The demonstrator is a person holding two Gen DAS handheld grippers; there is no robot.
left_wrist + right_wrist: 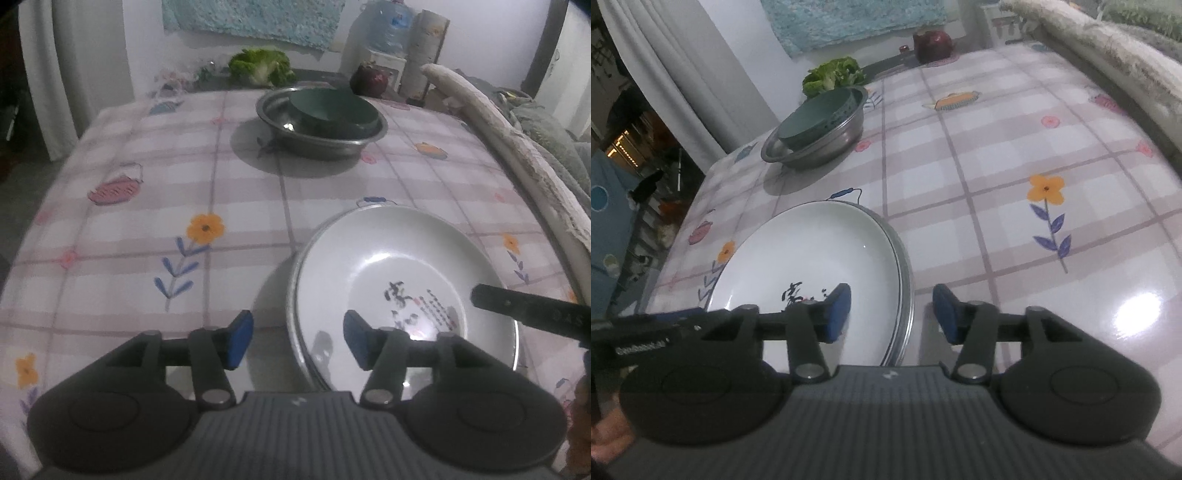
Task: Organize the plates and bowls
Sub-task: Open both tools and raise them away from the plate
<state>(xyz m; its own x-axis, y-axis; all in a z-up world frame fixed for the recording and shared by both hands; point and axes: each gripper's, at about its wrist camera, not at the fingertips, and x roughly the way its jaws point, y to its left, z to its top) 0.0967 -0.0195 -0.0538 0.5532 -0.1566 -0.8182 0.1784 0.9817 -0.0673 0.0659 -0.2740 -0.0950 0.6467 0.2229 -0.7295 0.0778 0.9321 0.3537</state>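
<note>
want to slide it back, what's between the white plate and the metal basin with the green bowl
Nothing: in both wrist views only bare checked tablecloth lies between the white plate and the metal basin.

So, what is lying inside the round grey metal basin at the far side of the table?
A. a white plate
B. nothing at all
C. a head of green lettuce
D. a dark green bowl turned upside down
D: in both wrist views the round grey metal basin holds a dark green bowl, its flat base up and leaning on the rim; the white plate sits near the tools.
</note>
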